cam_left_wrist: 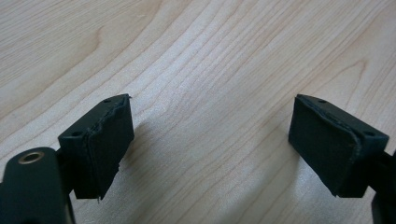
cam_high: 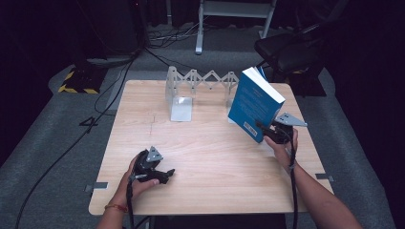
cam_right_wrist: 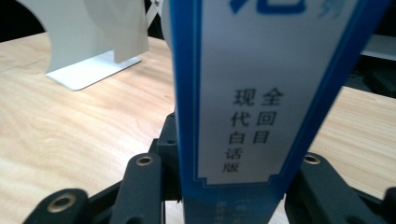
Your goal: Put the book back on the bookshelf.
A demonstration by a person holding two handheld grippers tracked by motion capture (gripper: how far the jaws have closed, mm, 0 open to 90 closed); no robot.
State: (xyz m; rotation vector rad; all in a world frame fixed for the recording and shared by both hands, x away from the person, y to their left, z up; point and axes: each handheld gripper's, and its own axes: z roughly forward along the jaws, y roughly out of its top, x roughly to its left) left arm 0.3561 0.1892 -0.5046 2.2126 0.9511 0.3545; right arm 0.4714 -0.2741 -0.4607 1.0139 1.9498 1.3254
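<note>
Wooden worktop [cam_high: 200, 157] first: your blue book [cam_high: 254, 104] is lifted and tilted above its right side, near the white folding rack [cam_high: 200, 81], probably bound for it. Your right gripper [cam_high: 268, 131] has its fingers clamped on the book's lower edge; your left gripper [cam_high: 160, 175] rests spread wide, holding nothing.

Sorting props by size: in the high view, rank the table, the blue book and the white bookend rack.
1. Table, by far the largest.
2. Rack.
3. Book, gripped in the right gripper; raised toward the camera, so 2 and 3 are unsure.
</note>
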